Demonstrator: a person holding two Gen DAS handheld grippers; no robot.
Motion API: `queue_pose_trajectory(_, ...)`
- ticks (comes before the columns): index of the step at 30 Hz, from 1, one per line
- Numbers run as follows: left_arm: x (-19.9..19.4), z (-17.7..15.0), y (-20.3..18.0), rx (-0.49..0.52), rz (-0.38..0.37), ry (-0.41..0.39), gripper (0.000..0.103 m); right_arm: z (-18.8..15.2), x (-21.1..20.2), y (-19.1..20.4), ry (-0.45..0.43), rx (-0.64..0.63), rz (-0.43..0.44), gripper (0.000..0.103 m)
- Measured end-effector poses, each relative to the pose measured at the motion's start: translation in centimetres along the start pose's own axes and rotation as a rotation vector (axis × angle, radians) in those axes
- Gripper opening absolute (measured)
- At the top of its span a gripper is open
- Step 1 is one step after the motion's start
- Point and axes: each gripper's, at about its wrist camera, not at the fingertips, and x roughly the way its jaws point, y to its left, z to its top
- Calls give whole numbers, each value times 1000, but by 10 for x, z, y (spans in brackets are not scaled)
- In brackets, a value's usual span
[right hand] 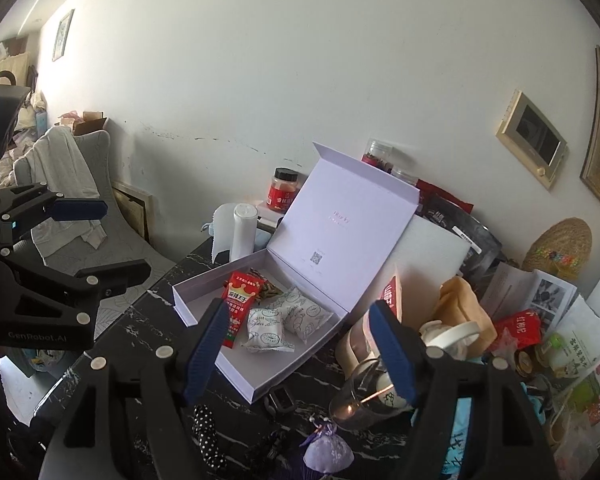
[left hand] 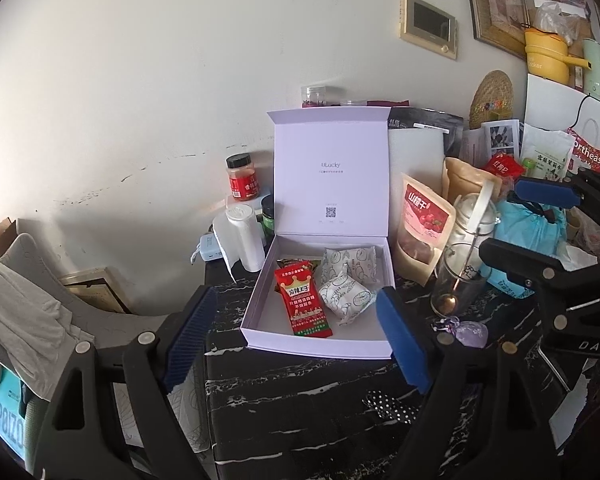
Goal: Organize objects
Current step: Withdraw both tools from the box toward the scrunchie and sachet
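Note:
A white gift box (left hand: 256, 308) lies on the black marble table (left hand: 300, 408) with its lid standing up. Inside are a red snack packet (left hand: 304, 304) and two white printed pastry packets (left hand: 346, 300). My left gripper (left hand: 296, 291) hangs open in front of the box, above the table, holding nothing. In the right wrist view the same box (right hand: 196, 292) holds the red packet (right hand: 240, 300) and the white packets (right hand: 266, 330). My right gripper (right hand: 299, 306) is also open and empty, to the box's right. Each gripper shows at the edge of the other's view.
Right of the box stand a glass with a spoon (left hand: 456, 280), a red fruit pouch (left hand: 424, 224) and piled bags. A purple sachet (left hand: 470, 332) and a polka-dot item (left hand: 388, 406) lie in front. A white bottle (left hand: 246, 238) and red jar (left hand: 242, 178) are on the left; a cloth-draped chair (left hand: 20, 304) is beyond.

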Motion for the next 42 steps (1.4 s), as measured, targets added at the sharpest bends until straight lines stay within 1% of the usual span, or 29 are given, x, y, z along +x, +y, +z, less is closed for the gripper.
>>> queue_pose_trajectory(5, -31, -15, -8, 11, -9, -14, 82, -12, -24, 6, -16, -3, -10, 74)
queue_pose_trajectory(14, -72, -49, -28, 25, -25, -17, 85, -43, -63, 13, -19, 13, -29, 74)
queue_pose_trajectory(22, -87, -83, -54, 43, -60, 9, 87, -79, -83, 18, 2, 33, -38, 76)
queue_pose_trajectory(29, -79, -114, -74, 45, -109, 53, 89, -108, -88, 18, 33, 60, -36, 76)
queue_pose_trajectory(33, -66, -127, -81, 42, -121, 83, 89, -124, -82, 18, 62, 70, -33, 77)
queue_pose_trajectory(39, -43, -147, -91, 38, -168, 120, 89, -143, -71, 16, 99, 87, -28, 77)
queue_pose_trajectory(42, -27, -160, -97, 40, -187, 150, 89, -153, -65, 15, 114, 97, -30, 77)
